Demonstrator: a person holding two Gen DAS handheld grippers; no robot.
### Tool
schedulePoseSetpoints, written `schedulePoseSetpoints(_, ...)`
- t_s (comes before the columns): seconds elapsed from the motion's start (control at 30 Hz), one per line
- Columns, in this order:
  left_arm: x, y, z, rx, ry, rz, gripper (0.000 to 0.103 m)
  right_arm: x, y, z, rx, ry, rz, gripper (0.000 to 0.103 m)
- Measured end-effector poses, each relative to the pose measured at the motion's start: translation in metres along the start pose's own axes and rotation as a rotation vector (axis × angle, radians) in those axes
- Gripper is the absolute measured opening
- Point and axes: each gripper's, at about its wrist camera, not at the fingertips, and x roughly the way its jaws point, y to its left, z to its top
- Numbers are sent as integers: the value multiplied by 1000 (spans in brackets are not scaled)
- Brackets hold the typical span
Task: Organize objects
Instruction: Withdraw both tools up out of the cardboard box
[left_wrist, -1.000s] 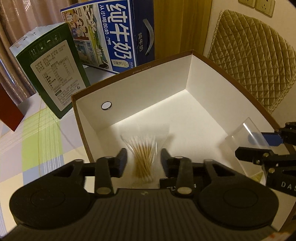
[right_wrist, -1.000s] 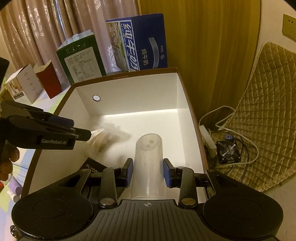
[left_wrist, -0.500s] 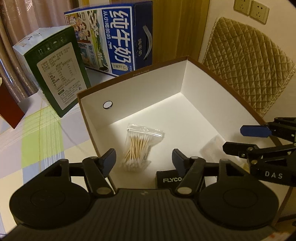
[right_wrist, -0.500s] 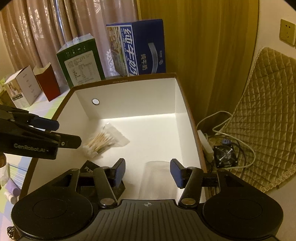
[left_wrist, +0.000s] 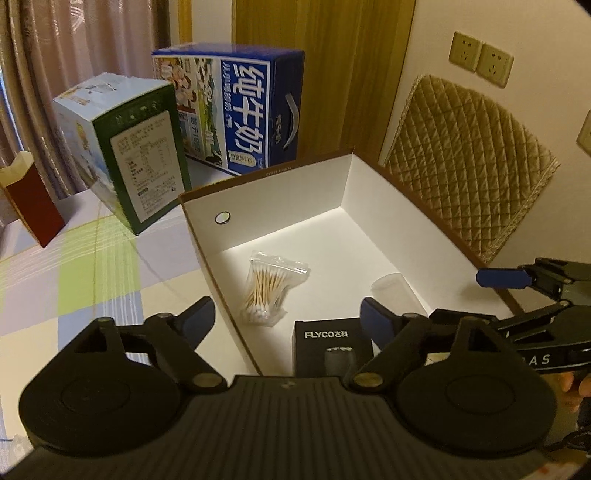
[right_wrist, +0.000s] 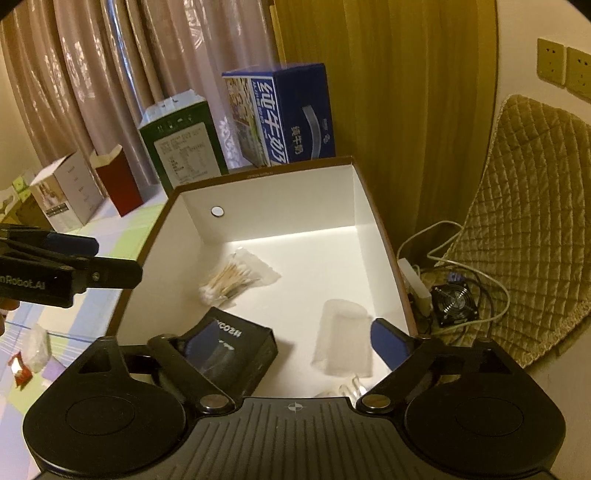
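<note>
A brown-rimmed white box (left_wrist: 280, 199) (right_wrist: 280, 195) holds a bag of cotton swabs (left_wrist: 271, 288) (right_wrist: 232, 277), a black FLYCO box (left_wrist: 328, 343) (right_wrist: 236, 350) and a clear plastic cup (left_wrist: 391, 284) (right_wrist: 343, 339) lying near its right wall. My left gripper (left_wrist: 286, 314) (right_wrist: 110, 258) hovers over the box's near left side. Its jaws are opening with nothing gripped. My right gripper (right_wrist: 295, 336) (left_wrist: 476, 295) hangs above the cup and the black box. Its jaws are opening too and press on nothing.
Behind the box stand a blue milk carton (left_wrist: 251, 110), a green carton (left_wrist: 144, 158) and a red box (left_wrist: 33, 206) on a checked tablecloth (left_wrist: 74, 280). A quilted cushion (left_wrist: 469, 166) is at the right. On the floor lie a power strip with cables and a small fan (right_wrist: 454, 304).
The left gripper let go of the swab bag and the right one let go of the clear cup. Both opened wide and drew back upward. The cup now lies in the box.
</note>
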Motion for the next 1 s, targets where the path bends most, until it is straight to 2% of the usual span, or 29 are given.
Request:
schedulePoseSetpoints(0.2, -32, 3, -15, -28, -27, -2, 86, -23, 10, -8, 12, -27, -4, 101)
schedulePoseSetpoints(0.47, -65, 8, -39, -67, -41, 5, 89, -45, 22, -21, 43, -41, 4, 101)
schedulePoseSetpoints(1.0, -116, 12, -83, -70, -65, -26, 89, -80, 57, -50, 59, -53, 6, 101)
